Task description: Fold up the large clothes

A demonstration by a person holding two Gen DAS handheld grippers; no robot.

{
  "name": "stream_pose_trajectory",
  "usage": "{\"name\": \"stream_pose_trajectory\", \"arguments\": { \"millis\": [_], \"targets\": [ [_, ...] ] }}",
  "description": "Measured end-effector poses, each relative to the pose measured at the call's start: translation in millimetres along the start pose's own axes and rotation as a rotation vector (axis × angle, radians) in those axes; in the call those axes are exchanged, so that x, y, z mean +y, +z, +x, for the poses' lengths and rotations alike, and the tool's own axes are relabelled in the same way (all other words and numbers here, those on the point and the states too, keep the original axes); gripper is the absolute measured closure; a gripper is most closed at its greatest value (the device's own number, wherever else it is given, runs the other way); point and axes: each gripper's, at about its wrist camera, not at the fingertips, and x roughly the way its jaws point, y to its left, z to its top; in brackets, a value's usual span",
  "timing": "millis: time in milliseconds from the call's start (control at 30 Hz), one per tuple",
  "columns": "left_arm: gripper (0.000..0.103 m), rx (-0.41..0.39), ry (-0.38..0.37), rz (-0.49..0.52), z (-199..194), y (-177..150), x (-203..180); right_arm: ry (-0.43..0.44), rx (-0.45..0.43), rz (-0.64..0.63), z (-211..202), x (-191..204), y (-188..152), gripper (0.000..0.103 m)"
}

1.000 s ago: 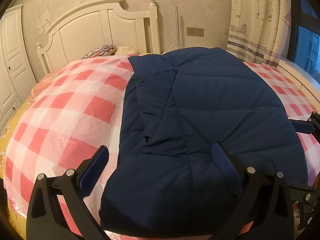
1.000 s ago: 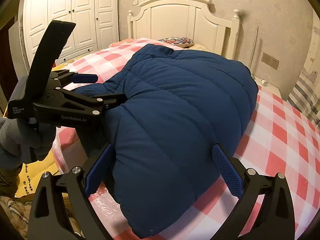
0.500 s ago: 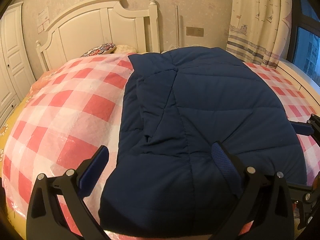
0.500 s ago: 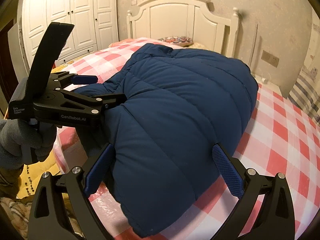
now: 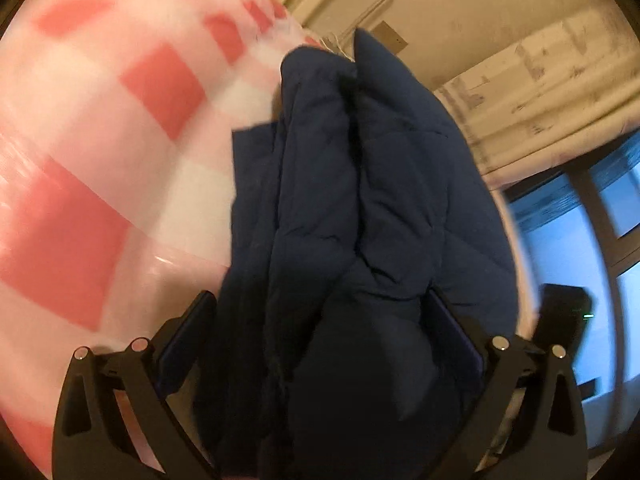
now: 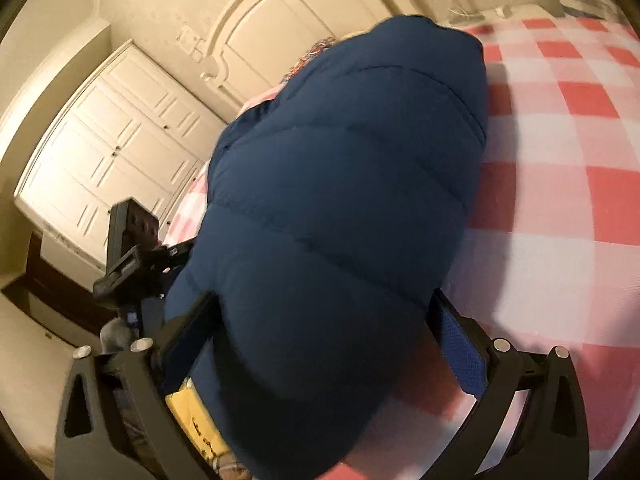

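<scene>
A large navy quilted jacket (image 5: 360,208) lies on the red-and-white checked bed (image 5: 100,140). In the left wrist view its near end fills the gap between the wide-set fingers of my left gripper (image 5: 320,332). In the right wrist view the padded jacket (image 6: 348,184) bulges between the wide-set fingers of my right gripper (image 6: 328,328). Both views are tilted and blurred. Both grippers stand open around the cloth. The left gripper (image 6: 136,256) shows at the jacket's left side in the right wrist view.
A white headboard (image 6: 304,12) and a white wardrobe (image 6: 104,152) stand behind the bed. A curtain (image 5: 540,92) and a window (image 5: 580,240) lie to the right. Yellow bedding (image 6: 196,420) hangs at the bed's near edge.
Both grippers have pushed forward onto the jacket's near end and rolled sideways, so both views are now tilted. The jacket has bunched up between the fingers.
</scene>
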Motion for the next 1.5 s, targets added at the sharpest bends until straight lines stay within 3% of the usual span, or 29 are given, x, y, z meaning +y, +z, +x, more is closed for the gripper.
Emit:
{"name": "stream_pose_trajectory", "arguments": {
  "millis": [100, 167, 333, 467, 600, 733, 833, 900, 933, 1000, 1100, 1300, 1500],
  "targets": [
    [0.006, -0.01, -0.004, 0.019, 1, -2, -6, 0.002, -0.03, -0.041, 2, 7, -3, 0.006],
    [0.019, -0.027, -0.009, 0.036, 1, -1, -13, -0.023, -0.07, -0.098, -5, 15, -6, 0.019],
    [0.029, -0.049, 0.039, 0.079, 27, 14, -57, -0.152, -0.189, -0.159, -30, 8, 1, 0.028],
    [0.029, -0.06, 0.041, 0.074, 73, 37, -100, -0.283, -0.263, -0.183, -54, -12, 26, 0.037],
    [0.029, -0.067, 0.062, 0.121, 123, 62, -140, -0.381, -0.304, -0.127, -71, -44, 50, 0.039],
    [0.014, -0.128, 0.128, 0.138, 149, 68, -160, -0.409, -0.31, -0.06, -85, -67, 61, 0.033],
    [0.011, -0.228, 0.22, 0.19, 126, 54, -169, -0.46, -0.313, -0.026, -95, -53, 46, 0.007],
    [0.005, -0.293, 0.28, 0.236, 100, 38, -179, -0.453, -0.344, -0.058, -108, -41, 34, 0.007],
    [0.002, -0.369, 0.332, 0.285, 77, 23, -190, -0.463, -0.366, -0.086, -115, -30, 23, 0.007],
    [0.002, -0.457, 0.43, 0.364, 45, -4, -206, -0.503, -0.413, -0.134, -130, -11, -2, 0.007],
    [0.002, -0.517, 0.523, 0.408, 11, -38, -225, -0.568, -0.445, -0.187, -140, 18, -34, 0.007],
    [0.002, -0.617, 0.55, 0.476, -33, -103, -247, -0.663, -0.503, -0.291, -154, 61, -77, 0.006],
    [0.002, -0.637, 0.516, 0.527, -45, -122, -257, -0.69, -0.53, -0.3, -157, 70, -88, 0.006]
  ]
}}
